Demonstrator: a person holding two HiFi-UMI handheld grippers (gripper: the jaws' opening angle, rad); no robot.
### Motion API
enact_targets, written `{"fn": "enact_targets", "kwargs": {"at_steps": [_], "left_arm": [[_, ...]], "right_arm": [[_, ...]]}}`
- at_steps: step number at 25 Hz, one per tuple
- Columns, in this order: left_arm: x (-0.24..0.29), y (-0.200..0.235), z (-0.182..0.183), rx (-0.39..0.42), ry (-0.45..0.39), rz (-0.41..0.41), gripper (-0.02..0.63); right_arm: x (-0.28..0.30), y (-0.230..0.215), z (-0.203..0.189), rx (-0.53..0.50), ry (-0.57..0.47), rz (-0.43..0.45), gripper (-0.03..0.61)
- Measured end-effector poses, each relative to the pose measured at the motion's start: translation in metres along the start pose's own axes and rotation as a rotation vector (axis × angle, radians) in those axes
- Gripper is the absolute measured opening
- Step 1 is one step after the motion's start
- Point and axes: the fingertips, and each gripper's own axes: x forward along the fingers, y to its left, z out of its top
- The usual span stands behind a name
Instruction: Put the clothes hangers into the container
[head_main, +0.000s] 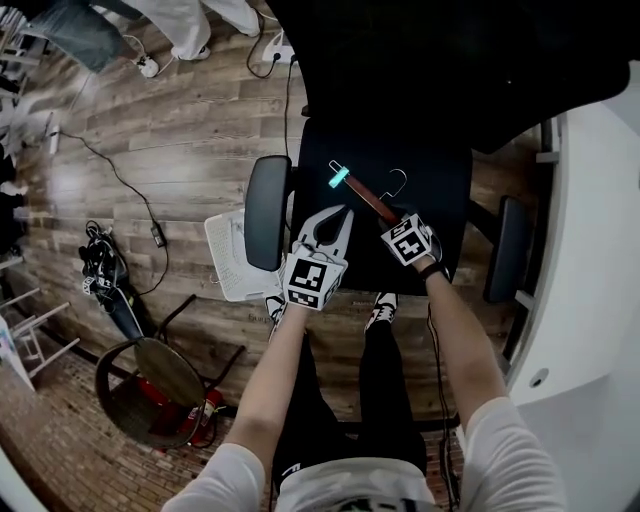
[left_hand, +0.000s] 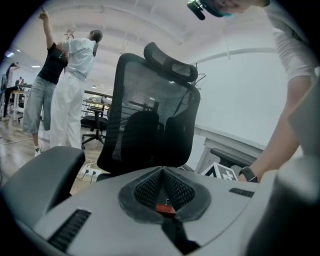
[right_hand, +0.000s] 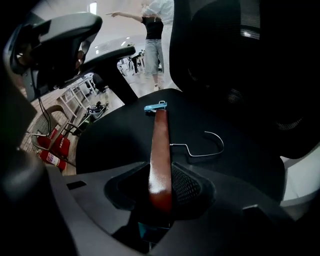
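A wooden clothes hanger (head_main: 365, 195) with a teal clip end (head_main: 339, 178) and a wire hook (head_main: 398, 180) lies on the black chair seat (head_main: 440, 200). My right gripper (head_main: 392, 215) is at its near end. In the right gripper view the brown bar (right_hand: 160, 150) runs straight out between the jaws of this gripper (right_hand: 161, 175). The jaw tips sit against both sides of the bar. The hook (right_hand: 210, 147) rests on the seat. My left gripper (head_main: 330, 215) hovers left of the hanger, its tips (left_hand: 162, 172) together on nothing. No container shows.
The chair has black armrests at left (head_main: 265, 210) and right (head_main: 505, 250) and a tall mesh back (left_hand: 150, 115). A white desk (head_main: 600, 300) stands at the right. On the wood floor are a white keyboard (head_main: 228, 255), cables and a round stool (head_main: 150, 375). Two people (left_hand: 65, 80) stand beyond.
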Motion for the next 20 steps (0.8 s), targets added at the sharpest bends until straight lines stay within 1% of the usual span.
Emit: {"fn": "enact_targets", "kwargs": {"at_steps": [4,9,12,16,20], "left_arm": [[-0.012,-0.009,0.013,-0.012,-0.005,0.003,0.011],[-0.036,-0.018,0.028,-0.015,-0.008,0.009,0.011],[-0.051,-0.025,0.042,-0.018,-0.011,0.016,0.011],[-0.072,-0.037,0.063,-0.01,-0.018,0.021,0.011],[-0.107,-0.048,0.083,-0.007,-0.025,0.044,0.011]], "right_arm": [[-0.029,0.007,-0.002,0.065,-0.018,-0.036,0.149],[-0.07,0.019,0.009,0.184,-0.1,-0.048,0.149],[-0.101,0.027,0.017,0.248,-0.13,-0.062,0.149],[-0.149,0.031,0.026,0.276,-0.177,-0.113,0.149],[-0.206,0.041,0.036,0.304,-0.229,-0.158,0.149]]}}
